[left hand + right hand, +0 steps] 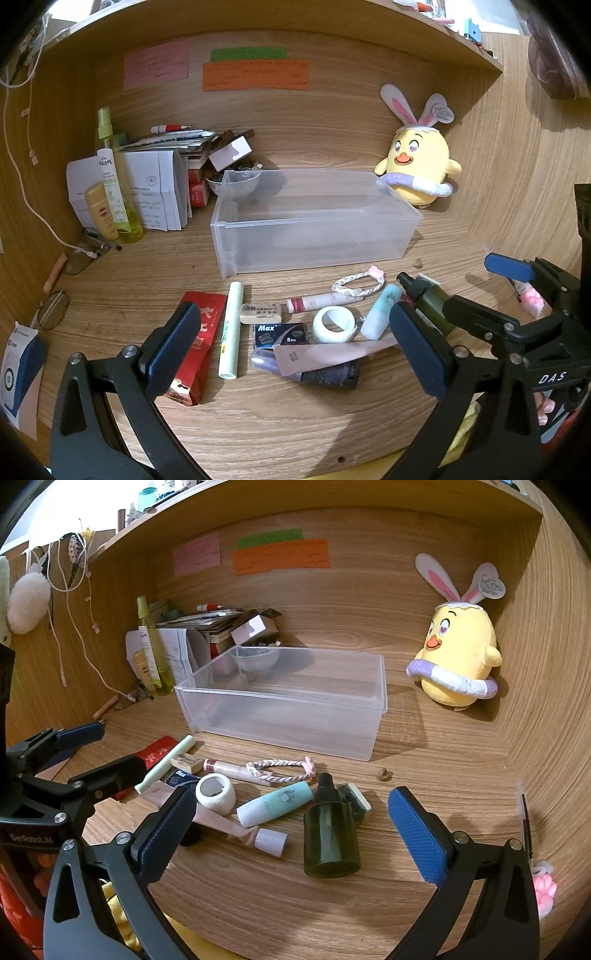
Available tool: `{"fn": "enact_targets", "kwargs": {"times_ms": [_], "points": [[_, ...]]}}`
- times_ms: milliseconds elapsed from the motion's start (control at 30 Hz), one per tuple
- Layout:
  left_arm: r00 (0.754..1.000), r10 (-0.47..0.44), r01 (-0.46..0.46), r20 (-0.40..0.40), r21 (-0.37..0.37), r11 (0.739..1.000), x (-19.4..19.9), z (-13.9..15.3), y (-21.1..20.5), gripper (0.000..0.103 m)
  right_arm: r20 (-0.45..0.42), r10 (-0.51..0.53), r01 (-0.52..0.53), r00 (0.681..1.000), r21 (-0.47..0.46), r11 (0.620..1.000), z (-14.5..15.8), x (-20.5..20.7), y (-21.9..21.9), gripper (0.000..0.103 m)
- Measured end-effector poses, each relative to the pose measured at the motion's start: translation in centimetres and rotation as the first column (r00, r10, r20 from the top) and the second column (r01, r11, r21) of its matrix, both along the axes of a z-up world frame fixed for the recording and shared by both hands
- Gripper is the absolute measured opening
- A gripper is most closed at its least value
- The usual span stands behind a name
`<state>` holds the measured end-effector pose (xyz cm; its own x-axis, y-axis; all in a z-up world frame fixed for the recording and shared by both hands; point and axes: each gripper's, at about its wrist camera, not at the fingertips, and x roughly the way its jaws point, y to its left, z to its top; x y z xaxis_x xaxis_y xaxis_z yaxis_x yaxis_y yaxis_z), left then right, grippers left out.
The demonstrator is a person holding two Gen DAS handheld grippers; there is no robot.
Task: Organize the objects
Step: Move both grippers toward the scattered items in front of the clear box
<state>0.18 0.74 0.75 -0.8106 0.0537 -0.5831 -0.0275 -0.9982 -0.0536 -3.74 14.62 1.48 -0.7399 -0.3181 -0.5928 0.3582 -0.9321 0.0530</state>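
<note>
A clear plastic bin (314, 221) (284, 701) stands empty mid-desk. In front of it lie small items: a red packet (195, 347), a pale green tube (231, 328), an eraser (260, 313), a Max box (280, 334), a white tape roll (332, 325) (215, 793), a mint tube (380, 312) (275, 803), a braided band (280, 768), a pink tube (229, 825) and a dark green bottle (330, 843). My left gripper (295, 350) is open above the pile. My right gripper (291, 827) is open around the dark bottle, apart from it.
A yellow plush chick (417, 166) (458, 657) leans at the back right. Bottles, papers and boxes (147, 184) crowd the back left, with glasses (79, 258) and a cable. A pink toy (545, 886) lies at the far right.
</note>
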Motion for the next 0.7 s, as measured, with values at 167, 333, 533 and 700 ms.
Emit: {"fn": "enact_targets", "kwargs": {"times_ms": [167, 333, 533, 700], "points": [[1.000, -0.005, 0.005, -0.003, -0.002, 1.000, 0.1, 0.0, 0.1, 0.103, 0.004, 0.002, -0.002, 1.000, 0.003, 1.000, -0.1, 0.0, -0.1, 0.103], [1.000, -0.011, 0.011, 0.002, 0.015, 1.000, 0.0, -0.1, -0.1, 0.103, 0.007, 0.007, -0.007, 1.000, 0.007, 1.000, -0.1, -0.1, -0.3, 0.103], [1.000, -0.024, 0.024, 0.011, 0.057, 0.998, 0.0, -0.3, -1.2, 0.103, 0.006, 0.015, -0.015, 1.000, 0.007, 1.000, 0.0, -0.3, -0.2, 0.103], [1.000, -0.011, 0.011, -0.005, 0.074, 0.997, 0.2, 0.1, -2.5, 0.103, 0.007, -0.003, 0.003, 1.000, -0.007, 1.000, 0.3, -0.7, 0.4, 0.103]]}}
